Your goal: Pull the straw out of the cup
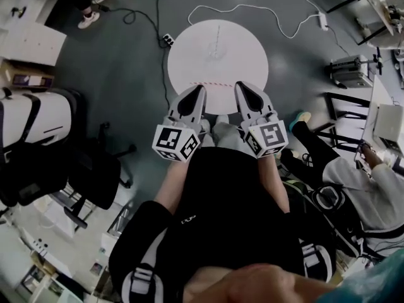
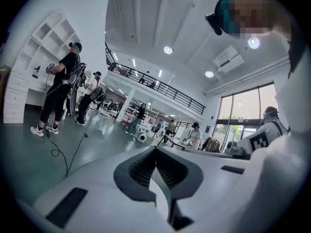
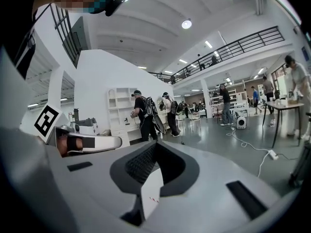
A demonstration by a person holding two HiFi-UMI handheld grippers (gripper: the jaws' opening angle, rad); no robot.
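Note:
A round white table [image 1: 189, 55] stands in front of me in the head view. Near its middle is a faint clear cup [image 1: 215, 52] with a thin straw upright in it. A red-and-white striped straw [image 1: 218, 83] lies flat near the table's near edge. My left gripper [image 1: 202, 87] and right gripper [image 1: 239, 84] hover side by side over that edge, both shut and empty, well short of the cup. In the gripper views the left gripper [image 2: 155, 148] and right gripper [image 3: 155, 143] point out into the room, tips together; the cup is not seen there.
A white cable with a power strip [image 1: 323, 21] runs over the grey floor behind the table. A black chair [image 1: 95, 175] stands at the left, and a seated person [image 1: 366, 188] at a desk on the right. Several people stand far off in the hall.

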